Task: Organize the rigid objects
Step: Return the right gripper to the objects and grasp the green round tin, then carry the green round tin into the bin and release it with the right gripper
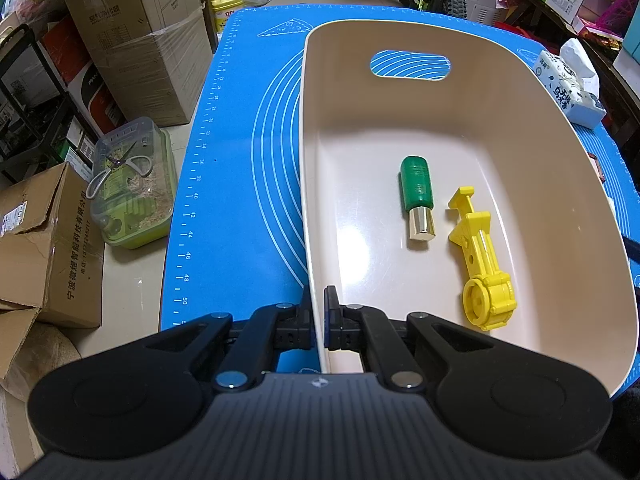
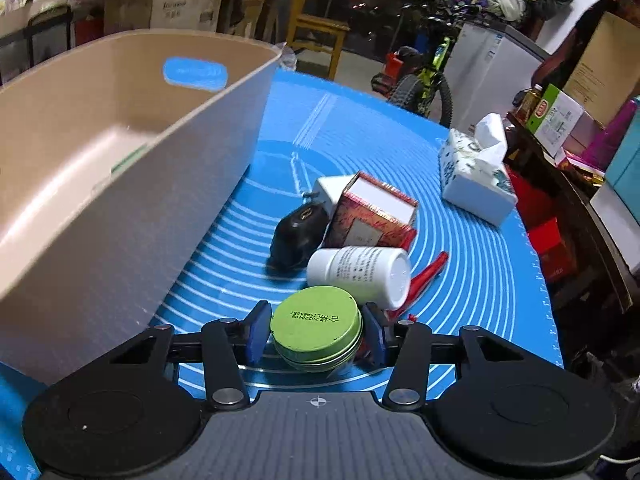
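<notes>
A beige bin (image 1: pixel 520 128) stands on the blue mat (image 1: pixel 240 160). My left gripper (image 1: pixel 319 320) is shut on the bin's near left rim. Inside lie a green bottle with a gold cap (image 1: pixel 417 196) and a yellow plastic tool (image 1: pixel 480 264). In the right wrist view my right gripper (image 2: pixel 316 332) is shut on a round green tin (image 2: pixel 316 326), held beside the bin's outer wall (image 2: pixel 120 240). Beyond the tin lie a white pill bottle (image 2: pixel 360 272), a black pouch (image 2: pixel 296 236), a red patterned box (image 2: pixel 372 216), a white box (image 2: pixel 330 190) and a red-handled tool (image 2: pixel 428 276).
A tissue pack (image 2: pixel 476 176) sits at the mat's far right, also in the left wrist view (image 1: pixel 568 80). Cardboard boxes (image 1: pixel 132 32) and a clear container with scissors (image 1: pixel 132 184) stand on the floor to the left. A bicycle (image 2: pixel 424 76) stands behind the table.
</notes>
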A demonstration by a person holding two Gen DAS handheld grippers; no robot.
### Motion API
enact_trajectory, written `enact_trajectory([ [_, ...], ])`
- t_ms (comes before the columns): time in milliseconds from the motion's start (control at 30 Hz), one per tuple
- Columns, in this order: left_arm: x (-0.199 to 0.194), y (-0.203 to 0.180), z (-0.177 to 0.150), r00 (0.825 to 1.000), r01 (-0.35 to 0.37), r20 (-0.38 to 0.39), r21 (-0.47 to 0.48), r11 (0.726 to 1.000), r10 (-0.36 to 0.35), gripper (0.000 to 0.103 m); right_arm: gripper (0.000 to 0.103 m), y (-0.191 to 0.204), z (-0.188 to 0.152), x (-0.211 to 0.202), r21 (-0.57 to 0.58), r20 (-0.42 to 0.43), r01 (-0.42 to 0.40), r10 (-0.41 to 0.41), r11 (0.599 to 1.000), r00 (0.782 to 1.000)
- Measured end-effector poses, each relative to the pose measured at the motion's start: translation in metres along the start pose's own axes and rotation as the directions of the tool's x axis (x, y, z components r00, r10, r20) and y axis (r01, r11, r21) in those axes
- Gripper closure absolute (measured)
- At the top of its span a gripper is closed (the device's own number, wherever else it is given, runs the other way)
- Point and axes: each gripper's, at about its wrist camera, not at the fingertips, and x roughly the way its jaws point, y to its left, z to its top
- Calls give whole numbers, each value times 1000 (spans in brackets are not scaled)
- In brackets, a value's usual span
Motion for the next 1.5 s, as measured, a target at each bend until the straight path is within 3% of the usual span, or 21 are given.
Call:
enact_trajectory([
  [400,0,0,0,1000,2,-1,-3,1000,-2,97,49,-14,27,-54,91,139,-30,17,995,990],
  [700,0,1,0,1000,2,-2,-4,1000,-2,98,49,4,79,-70,103,236,-148,120,984,964],
  [867,0,1,0,1000,2,-2,-5,1000,-2,98,49,34,97,-59,27,206,-233,223,972,953],
  [1033,0,2,-1,1000,3,-4,-9,1000,-3,98,49,63,104,-38,-22,119,-296,296,955,948],
  [1200,0,3,-1,1000,4,-6,-13,1000,-4,98,49,84,103,-22,-47,30,-321,323,946,946],
  [1333,1,2,0,1000,1,-6,-12,1000,-1,98,49,96,97,-15,-86,-35,-364,363,927,931],
  [1500,1,2,0,1000,2,-7,-13,1000,-2,98,49,104,93,-15,-135,-60,-336,331,932,942],
])
